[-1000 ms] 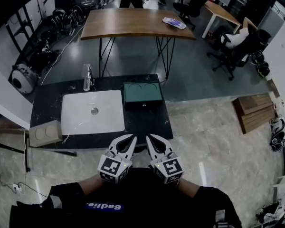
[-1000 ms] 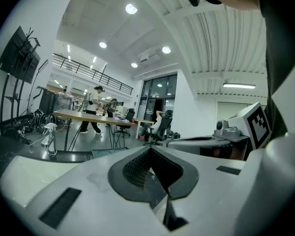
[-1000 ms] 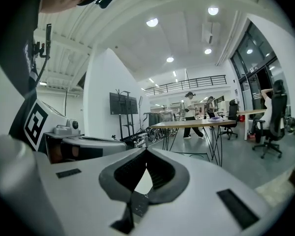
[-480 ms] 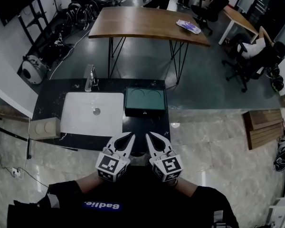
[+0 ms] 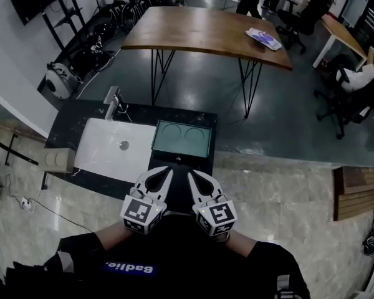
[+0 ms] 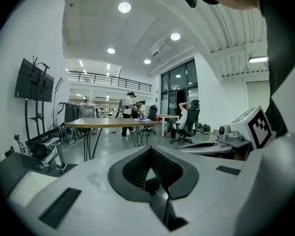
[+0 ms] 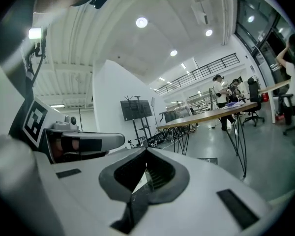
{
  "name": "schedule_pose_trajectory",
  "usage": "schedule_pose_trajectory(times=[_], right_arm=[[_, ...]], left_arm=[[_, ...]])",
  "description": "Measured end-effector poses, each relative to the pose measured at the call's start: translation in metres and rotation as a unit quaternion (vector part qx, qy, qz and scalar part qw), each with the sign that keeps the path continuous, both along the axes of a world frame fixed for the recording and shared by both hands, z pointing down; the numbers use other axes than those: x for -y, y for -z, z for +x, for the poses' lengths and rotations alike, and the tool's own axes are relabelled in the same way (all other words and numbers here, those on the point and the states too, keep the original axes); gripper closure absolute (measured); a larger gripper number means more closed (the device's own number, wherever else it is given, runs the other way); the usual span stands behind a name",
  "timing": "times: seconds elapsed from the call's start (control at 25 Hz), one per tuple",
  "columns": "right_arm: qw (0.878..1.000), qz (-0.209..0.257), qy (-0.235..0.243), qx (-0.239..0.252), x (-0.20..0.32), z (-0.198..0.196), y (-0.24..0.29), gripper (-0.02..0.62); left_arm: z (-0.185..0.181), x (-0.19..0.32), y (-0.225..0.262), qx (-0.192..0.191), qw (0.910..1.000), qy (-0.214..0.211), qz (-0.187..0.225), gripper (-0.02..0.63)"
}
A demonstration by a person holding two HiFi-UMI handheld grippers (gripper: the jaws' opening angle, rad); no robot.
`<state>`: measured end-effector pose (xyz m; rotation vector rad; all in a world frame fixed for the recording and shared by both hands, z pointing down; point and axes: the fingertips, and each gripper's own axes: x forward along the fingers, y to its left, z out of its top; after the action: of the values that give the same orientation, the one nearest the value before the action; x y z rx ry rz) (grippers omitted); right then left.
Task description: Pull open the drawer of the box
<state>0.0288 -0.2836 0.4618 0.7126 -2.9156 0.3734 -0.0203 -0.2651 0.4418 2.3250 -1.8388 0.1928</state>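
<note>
The box (image 5: 182, 137) sits on the right end of a black counter (image 5: 67, 122), straight ahead of you, touching or just beside the right edge of a white sink (image 5: 112, 149). Its top is dark green with two round hollows. The drawer (image 5: 177, 161) fills the near face, turned toward you, with a small pale knob (image 5: 179, 159) at its middle. No gap shows around it, so it looks fully pushed in.

Your left gripper (image 5: 166, 170) and your right gripper (image 5: 192, 170) are side by side just near of that face, close to your chest, with their tips angled in toward each other and toward the knob. In the head view the tips lie over the counter's near edge, close to the drawer. I cannot tell whether they are at its height.

Each gripper view shows its jaws pressed together at the tips, with nothing between them. Both views look out across the room rather than at the box.

A tap (image 5: 114, 97) stands at the sink's far left corner. A beige block (image 5: 56, 161) with a round hollow sits off the counter's left end. Farther out stands a long wooden table (image 5: 199, 28) on thin black legs, with papers (image 5: 264, 38) near its right end. An office chair (image 5: 352, 86) is at the far right, and wooden planks (image 5: 360, 192) lie on the floor to your right.
</note>
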Motion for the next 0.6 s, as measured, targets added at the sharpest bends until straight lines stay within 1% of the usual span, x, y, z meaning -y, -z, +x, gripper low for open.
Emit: schedule_pose_trajectory(times=[0.16, 0.32, 0.44, 0.6], right_arm=[[0.999, -0.022, 0.029, 0.007, 0.015, 0.007, -0.012, 0.595], [0.998, -0.039, 0.053, 0.005, 0.023, 0.007, -0.024, 0.595], [0.997, -0.042, 0.061, 0.003, 0.027, 0.004, -0.024, 0.595], [0.998, -0.038, 0.056, -0.002, 0.034, 0.007, -0.024, 0.595]], left_arm=[[0.003, 0.016, -0.004, 0.015, 0.9991, 0.038, -0.008, 0.604], [-0.005, 0.025, -0.007, 0.03, 0.997, 0.07, -0.016, 0.604], [-0.015, 0.03, -0.005, 0.045, 0.9955, 0.083, -0.013, 0.604], [-0.031, 0.044, -0.008, 0.079, 0.9933, 0.083, -0.009, 0.604]])
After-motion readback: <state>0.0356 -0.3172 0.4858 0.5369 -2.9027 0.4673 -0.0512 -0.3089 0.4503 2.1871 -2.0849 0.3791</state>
